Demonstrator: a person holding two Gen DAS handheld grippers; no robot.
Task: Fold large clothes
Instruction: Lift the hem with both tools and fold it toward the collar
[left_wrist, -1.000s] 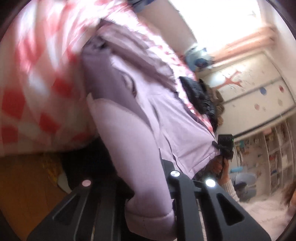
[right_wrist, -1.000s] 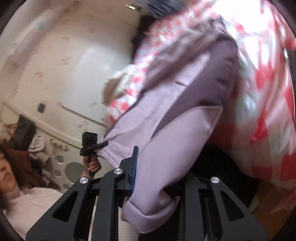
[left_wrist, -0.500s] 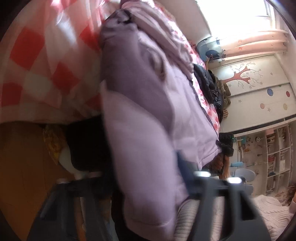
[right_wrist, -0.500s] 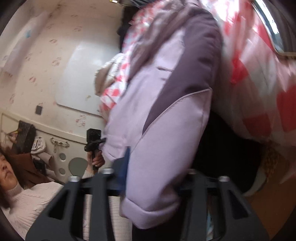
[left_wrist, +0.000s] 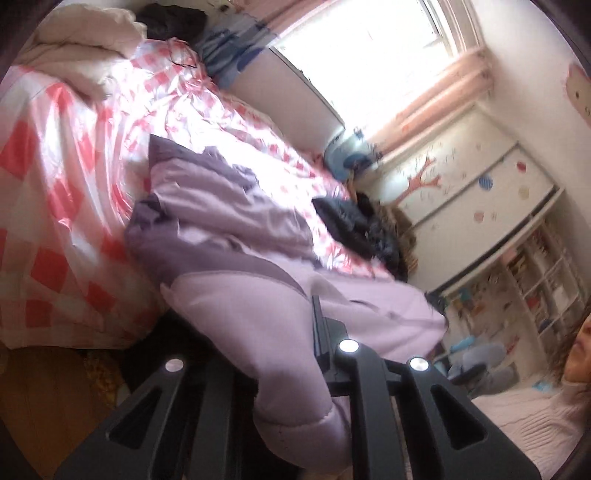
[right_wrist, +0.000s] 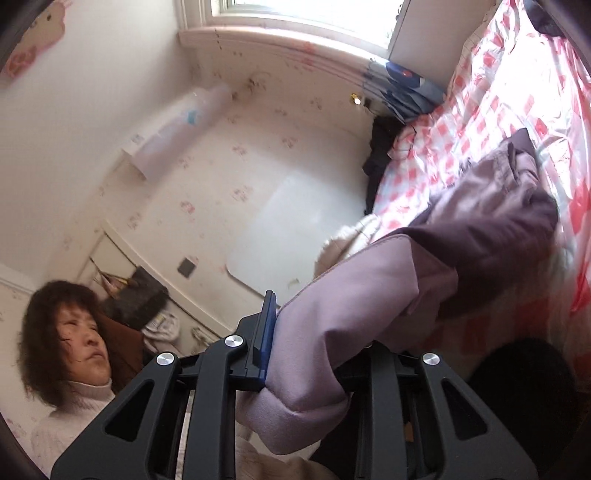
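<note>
The left tool (left_wrist: 284, 354) is clamped on a padded lilac end of the jacket (left_wrist: 229, 221), most likely a sleeve cuff or hem corner, though the fisheye blur makes that hard to settle. The right tool (right_wrist: 314, 343) is likewise closed on a thick lilac fold of the same garment, its blue pad pressed against the cloth. Neither tool has a free gap showing.

The jacket, lilac with darker purple panels, lies rumpled on the bed (left_wrist: 55, 177), over the red-and-white checked cover near the bed's near edge. From both tools it runs forward and away: the gripped ends hang off the near edge while the body is heaped further in toward the middle of the bed. Its long axis therefore points roughly along each tool's line of sight, from the near edge inward.

A black garment (left_wrist: 354, 225) sits further along the bed, apart from the jacket.

The coming move, I judge, turns on carrying both held ends forward over the heaped body, both hands equally placed for it.
</note>
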